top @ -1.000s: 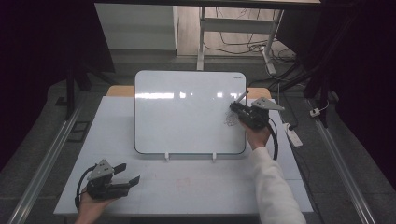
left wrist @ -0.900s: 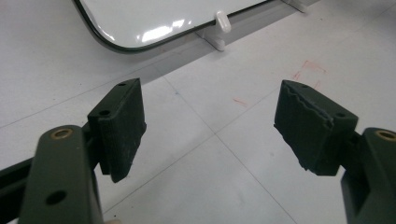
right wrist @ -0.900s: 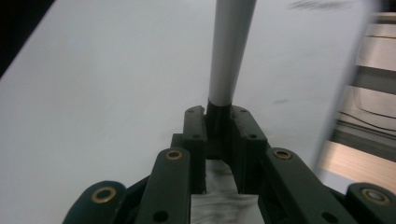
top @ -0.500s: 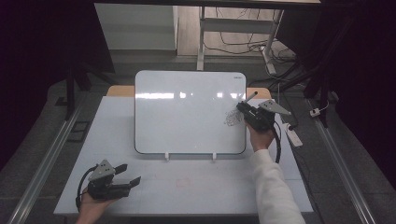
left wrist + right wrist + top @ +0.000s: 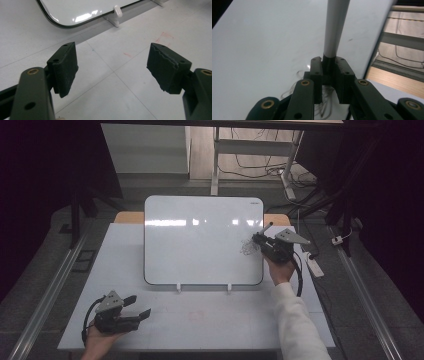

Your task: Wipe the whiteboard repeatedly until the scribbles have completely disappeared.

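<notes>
A: Table (image 5: 200,325) first. White, flat, w/ the whiteboard (image 5: 200,240) propped on it in two small clips, leaning back from the person.

B: Board marks?

A: Scribble (image 5: 246,247) of dark loops near the board's right edge, roughly mid-height. Rest of the board looks clean, just glare.

B: Grippers?

A: Right gripper (image 5: 260,240) is up at that right edge, jaws clamped tight on a marker (image 5: 334,30). Left gripper (image 5: 137,307) sits low at the near left corner of the table, jaws wide apart, nothing between them, pads (image 5: 65,66) just over bare tabletop.

B: Marker's lie?

A: Long axis runs straight out along the right jaws, pale barrel pointing up and away in the right gripper view, dark end pinched between the pads. In the high view its free end (image 5: 268,226) sticks up-right of the gripper. Can't tell if the tip touches the board.

B: So what does the next stroke turn on?

A: My read: scribble lies just left of the jaws, touching distance, so the right hand is the one to work it. Left hand's well apart, near side, no part in it yet.
</notes>
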Demonstrator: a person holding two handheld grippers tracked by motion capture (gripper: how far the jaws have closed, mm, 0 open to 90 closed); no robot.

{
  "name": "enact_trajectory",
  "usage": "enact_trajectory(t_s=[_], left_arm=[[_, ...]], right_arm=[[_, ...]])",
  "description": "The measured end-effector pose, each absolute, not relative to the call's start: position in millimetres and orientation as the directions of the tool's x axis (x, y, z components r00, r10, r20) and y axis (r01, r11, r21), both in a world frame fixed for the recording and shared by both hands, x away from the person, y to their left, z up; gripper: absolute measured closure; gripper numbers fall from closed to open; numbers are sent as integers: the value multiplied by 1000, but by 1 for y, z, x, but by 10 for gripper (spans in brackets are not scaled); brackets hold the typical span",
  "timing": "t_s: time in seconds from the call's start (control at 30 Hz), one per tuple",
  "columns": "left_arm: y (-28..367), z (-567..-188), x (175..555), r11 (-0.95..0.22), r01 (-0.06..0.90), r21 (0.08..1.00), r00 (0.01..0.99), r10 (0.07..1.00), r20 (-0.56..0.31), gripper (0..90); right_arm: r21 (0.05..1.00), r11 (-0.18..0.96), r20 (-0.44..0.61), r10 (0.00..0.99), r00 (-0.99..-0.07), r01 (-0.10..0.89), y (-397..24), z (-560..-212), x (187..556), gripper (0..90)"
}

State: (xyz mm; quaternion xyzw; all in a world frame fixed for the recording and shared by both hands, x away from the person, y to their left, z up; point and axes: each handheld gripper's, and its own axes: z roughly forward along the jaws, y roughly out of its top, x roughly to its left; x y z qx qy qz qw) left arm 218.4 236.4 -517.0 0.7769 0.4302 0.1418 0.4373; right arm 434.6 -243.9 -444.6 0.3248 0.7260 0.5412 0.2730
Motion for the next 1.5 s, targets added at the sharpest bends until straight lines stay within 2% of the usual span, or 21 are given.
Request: enact_trajectory(t_s=[0.07, 0.1, 0.17, 0.2, 0.23, 0.33, 0.47, 0.5, 0.63, 0.67, 0.8, 0.87, 0.93, 1.0, 1.1, 1.23, 1.37, 1.5], left_arm=[[236, -517, 218, -248, 544, 802, 590, 792, -155, 253], [236, -516, 217, -249, 541, 803, 591, 792, -153, 253], [236, -516, 217, -248, 539, 805, 592, 791, -153, 253], [236, -516, 217, -248, 540, 804, 592, 792, -153, 253], [236, -517, 218, -247, 543, 803, 591, 792, -156, 253], [236, -517, 219, -249, 545, 801, 591, 792, -156, 253], [235, -516, 217, -250, 539, 804, 593, 791, -152, 253], [235, -516, 217, -249, 540, 804, 593, 791, -153, 253], [235, -518, 220, -250, 546, 800, 593, 790, -158, 253], [234, -518, 220, -251, 545, 800, 593, 790, -156, 253], [234, -517, 217, -253, 541, 802, 596, 788, -153, 253], [235, -517, 218, -250, 542, 803, 593, 790, -154, 253], [236, -518, 219, -248, 546, 800, 590, 792, -157, 253], [235, -518, 219, -250, 546, 799, 592, 790, -157, 253], [234, -516, 217, -252, 539, 804, 596, 789, -152, 253], [235, -517, 219, -249, 545, 801, 591, 791, -157, 253], [234, -517, 218, -252, 541, 803, 595, 789, -153, 253], [235, -517, 219, -249, 544, 801, 592, 790, -156, 253]], right_arm=[[967, 182, -35, 789, -613, 180, -249, -442, 437, 777], [976, 100, 27, 827, -561, 194, -259, -439, 441, 777], [976, 88, 38, 827, -561, 197, -259, -440, 441, 777], [973, 116, 24, 811, -585, 200, -254, -442, 438, 777], [963, 197, -29, 754, -657, 184, -240, -448, 432, 777], [958, 234, -67, 745, -664, 167, -235, -449, 429, 777], [977, 99, 29, 820, -572, 191, -252, -445, 437, 777], [977, 101, 25, 822, -570, 188, -251, -445, 436, 777], [957, 238, -64, 728, -683, 165, -226, -452, 427, 777], [954, 253, -76, 726, -684, 162, -224, -452, 427, 777], [976, 108, 30, 790, -612, 188, -234, -448, 436, 777], [971, 149, 7, 762, -647, 186, -226, -451, 433, 777], [957, 239, -53, 704, -708, 166, -214, -454, 428, 777], [957, 239, -62, 721, -691, 163, -216, -451, 429, 777], [973, 130, 18, 777, -629, 189, -226, -449, 434, 777], [952, 270, -92, 705, -704, 145, -210, -453, 426, 777], [972, 159, -11, 767, -641, 174, -221, -449, 433, 777], [958, 244, -68, 708, -703, 153, -209, -454, 427, 777]])
